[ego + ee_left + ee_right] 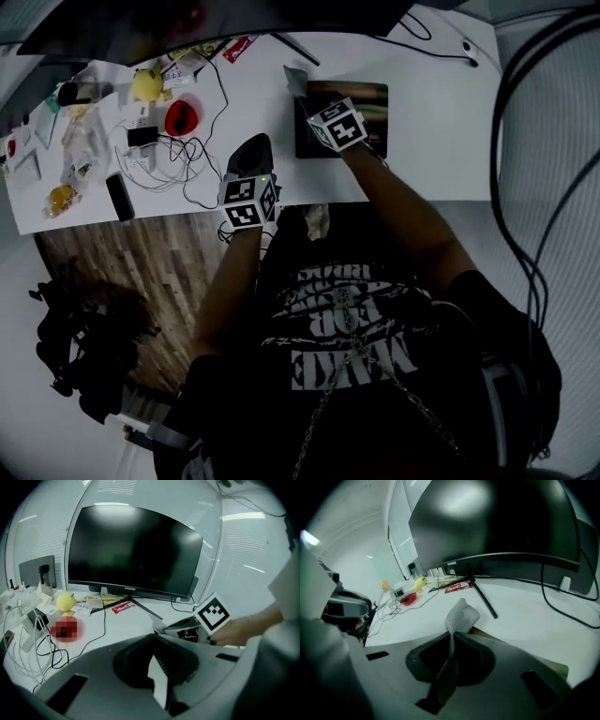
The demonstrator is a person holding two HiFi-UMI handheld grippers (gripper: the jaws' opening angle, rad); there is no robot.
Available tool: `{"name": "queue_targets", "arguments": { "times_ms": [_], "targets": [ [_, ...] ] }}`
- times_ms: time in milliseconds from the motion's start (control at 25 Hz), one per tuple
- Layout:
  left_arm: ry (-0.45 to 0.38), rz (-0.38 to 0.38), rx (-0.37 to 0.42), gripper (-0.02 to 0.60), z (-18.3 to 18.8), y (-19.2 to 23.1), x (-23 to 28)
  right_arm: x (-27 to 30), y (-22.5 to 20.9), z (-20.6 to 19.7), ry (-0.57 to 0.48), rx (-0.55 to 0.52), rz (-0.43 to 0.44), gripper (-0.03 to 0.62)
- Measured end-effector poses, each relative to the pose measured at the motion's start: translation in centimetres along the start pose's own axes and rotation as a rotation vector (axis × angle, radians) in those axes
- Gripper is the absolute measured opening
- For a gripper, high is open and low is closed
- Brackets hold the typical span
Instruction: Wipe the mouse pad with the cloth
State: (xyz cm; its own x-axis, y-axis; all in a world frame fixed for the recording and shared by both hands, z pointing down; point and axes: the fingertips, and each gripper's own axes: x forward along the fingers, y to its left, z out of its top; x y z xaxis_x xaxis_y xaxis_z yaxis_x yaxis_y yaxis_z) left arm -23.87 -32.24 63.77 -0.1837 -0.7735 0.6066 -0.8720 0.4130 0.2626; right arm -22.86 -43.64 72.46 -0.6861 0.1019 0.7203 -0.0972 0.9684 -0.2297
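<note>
My right gripper (456, 633) has its jaws clenched on the grey mesh cloth (461, 613), held over the far left corner of the mouse pad (361, 98) on the counter (431, 103). My left gripper (157, 641), left of the mouse pad, has its jaws slightly apart and empty. I should lay the cloth flat on the pad, then drag it in overlapping strokes. The badge on the monitor (133, 550) is too small to read.

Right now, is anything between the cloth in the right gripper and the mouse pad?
Nothing visible. The right gripper grips the cloth over the left side of the mouse pad, and the part of the pad in view is bare. The left gripper is off to the left, near the table edge.
</note>
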Motion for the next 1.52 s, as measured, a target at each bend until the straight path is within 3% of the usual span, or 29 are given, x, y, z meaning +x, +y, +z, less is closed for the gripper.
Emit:
{"name": "queue_targets", "arguments": {
  "times_ms": [280, 480, 600, 720, 880, 1000, 1160, 1400, 1520],
  "targets": [
    [0.012, -0.016, -0.015, 0.006, -1.0, 0.5, -0.2, -4.0, -5.9, -4.8, 0.05, 0.063, -0.149, 0.02],
    [-0.011, -0.056, 0.019, 0.006, 0.6, -0.8, -0.7, -10.1, -12.5, -8.9, 0.06, 0.14, -0.286, 0.02],
    [-0.022, -0.053, 0.034, 0.006, 1.3, -0.2, -1.7, -11.4, -13.7, -9.6, 0.064, 0.162, -0.325, 0.02],
    [-0.027, -0.036, 0.032, 0.006, 1.6, 0.8, -2.7, -10.7, -11.3, -8.2, 0.058, 0.156, -0.289, 0.02],
    [-0.04, -0.029, 0.052, 0.005, 2.5, 1.2, -4.1, -7.0, -3.2, -5.2, 0.033, 0.105, -0.124, 0.02],
    [-0.028, -0.034, 0.073, 0.006, 2.3, 1.1, -4.7, -3.9, 1.5, -5.9, 0.071, 0.078, -0.043, 0.02],
    [-0.016, -0.041, 0.083, 0.006, 1.5, 1.2, -5.2, -4.9, -0.3, -7.7, 0.082, 0.074, -0.092, 0.02],
    [-0.005, -0.065, 0.079, 0.006, 0.3, 0.8, -5.2, -13.0, -9.7, -13.5, 0.111, 0.173, -0.293, 0.02],
    [-0.009, -0.075, 0.086, 0.006, 0.2, 0.8, -5.5, -14.0, -8.9, -13.0, 0.069, 0.212, -0.282, 0.02]
  ]
}}
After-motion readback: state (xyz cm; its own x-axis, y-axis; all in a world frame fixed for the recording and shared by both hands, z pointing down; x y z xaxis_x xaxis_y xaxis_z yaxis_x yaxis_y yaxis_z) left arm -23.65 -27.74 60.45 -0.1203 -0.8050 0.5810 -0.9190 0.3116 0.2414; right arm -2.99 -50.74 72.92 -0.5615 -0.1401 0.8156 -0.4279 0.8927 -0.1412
